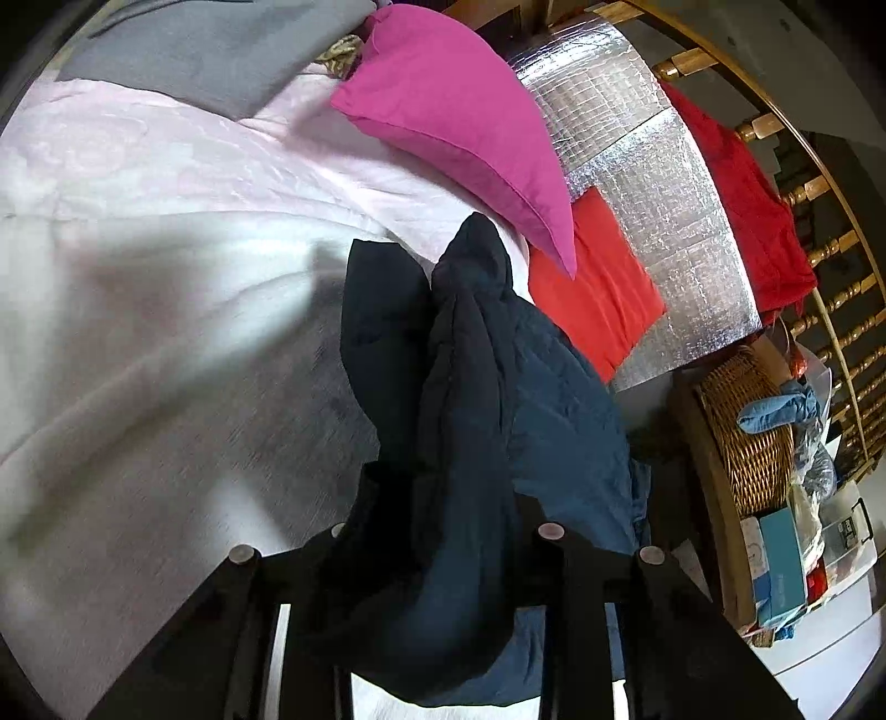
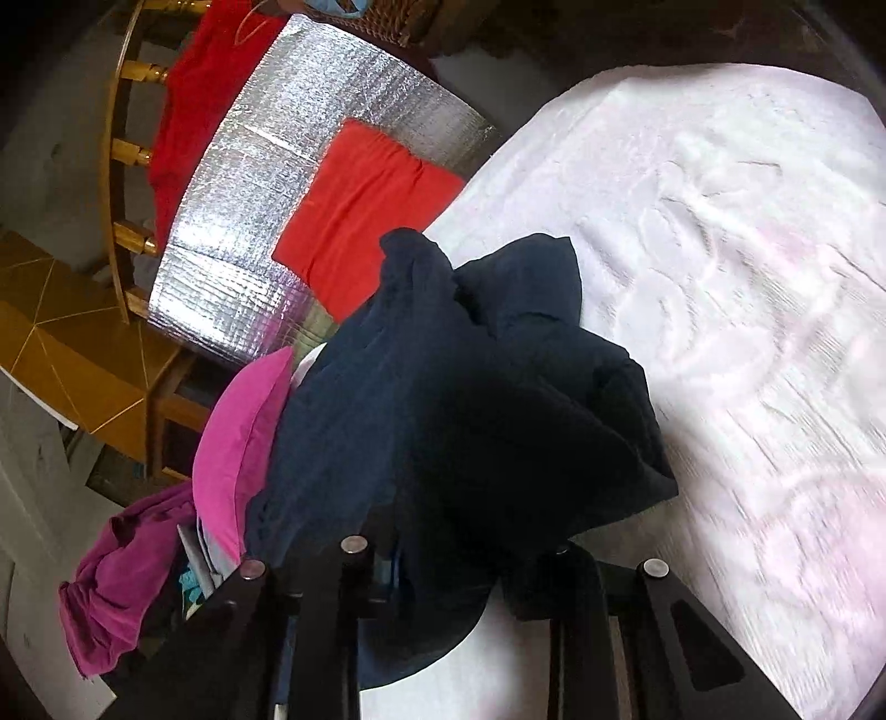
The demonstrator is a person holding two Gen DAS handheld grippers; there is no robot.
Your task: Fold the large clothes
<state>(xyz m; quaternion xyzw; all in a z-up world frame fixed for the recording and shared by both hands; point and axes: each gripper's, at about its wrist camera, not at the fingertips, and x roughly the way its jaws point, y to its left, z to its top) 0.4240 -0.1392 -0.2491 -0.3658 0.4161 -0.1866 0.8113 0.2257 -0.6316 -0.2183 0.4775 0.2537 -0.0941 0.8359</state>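
Observation:
A dark navy garment [image 1: 470,421] hangs bunched from my left gripper [image 1: 443,554], whose fingers are shut on its cloth above the pale pink bedspread [image 1: 166,249]. In the right wrist view the same navy garment [image 2: 470,399] is bunched in my right gripper [image 2: 459,559], shut on its cloth, over the white-pink bedspread [image 2: 720,277]. The fingertips of both grippers are hidden by the fabric.
A magenta pillow [image 1: 459,122], an orange-red cloth [image 1: 598,288] and a silver foil mat [image 1: 653,183] lie beyond the garment. A red garment [image 1: 742,205] hangs on the wooden railing. A wicker basket [image 1: 747,432] stands at right. A grey blanket [image 1: 210,50] lies far left.

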